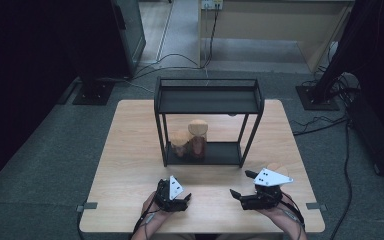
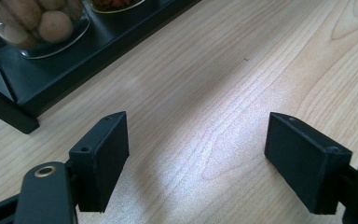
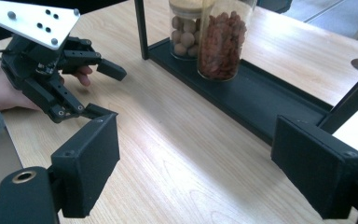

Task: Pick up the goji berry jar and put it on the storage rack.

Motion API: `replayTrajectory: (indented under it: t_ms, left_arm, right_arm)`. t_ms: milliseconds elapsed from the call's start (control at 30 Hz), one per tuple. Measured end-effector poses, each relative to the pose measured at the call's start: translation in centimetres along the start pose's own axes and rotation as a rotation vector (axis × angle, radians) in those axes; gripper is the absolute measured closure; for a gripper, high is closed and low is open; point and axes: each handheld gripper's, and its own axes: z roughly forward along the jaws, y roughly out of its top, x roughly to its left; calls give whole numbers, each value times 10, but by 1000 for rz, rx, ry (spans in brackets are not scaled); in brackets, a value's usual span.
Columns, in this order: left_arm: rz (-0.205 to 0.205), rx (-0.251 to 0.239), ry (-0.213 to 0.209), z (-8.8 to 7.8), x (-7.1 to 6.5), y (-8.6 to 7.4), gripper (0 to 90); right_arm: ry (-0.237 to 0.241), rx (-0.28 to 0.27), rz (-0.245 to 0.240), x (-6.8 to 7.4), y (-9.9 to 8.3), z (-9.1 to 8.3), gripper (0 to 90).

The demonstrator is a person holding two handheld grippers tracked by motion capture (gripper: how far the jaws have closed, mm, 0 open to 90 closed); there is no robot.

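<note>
A black two-tier rack (image 1: 207, 101) stands mid-table. Two cork-lidded glass jars sit on its lower shelf (image 3: 261, 105): a short one with round brown nuts (image 3: 183, 32) and a taller one with red dried berries (image 3: 221, 42). In the high view the short jar (image 1: 180, 142) is left of the tall one (image 1: 198, 139). My left gripper (image 1: 180, 197) hovers near the table's front edge, open and empty, with its jaws wide over bare wood (image 2: 198, 149). My right gripper (image 1: 241, 183) is also open and empty (image 3: 196, 158), facing the rack's front right. The left gripper (image 3: 108, 91) appears beyond it.
The wooden table (image 1: 130, 165) has bare wood between the rack and both grippers. The rack's upright legs (image 3: 140, 28) frame the lower shelf. Cables and dark stands lie on the floor behind the table. A person's hands hold the grippers at the front edge.
</note>
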Motion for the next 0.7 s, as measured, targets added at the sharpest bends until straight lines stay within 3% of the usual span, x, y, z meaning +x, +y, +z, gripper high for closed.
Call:
replayTrajectory:
  t_ms: [500, 700]
  left_arm:
    - [0, 0, 0, 0, 0, 0, 217]
    - [0, 0, 0, 0, 0, 0, 217]
  right_arm:
    - [-27, -45, 0, -9, -6, -25, 151]
    - [-31, -37, -14, -12, -7, -31, 151]
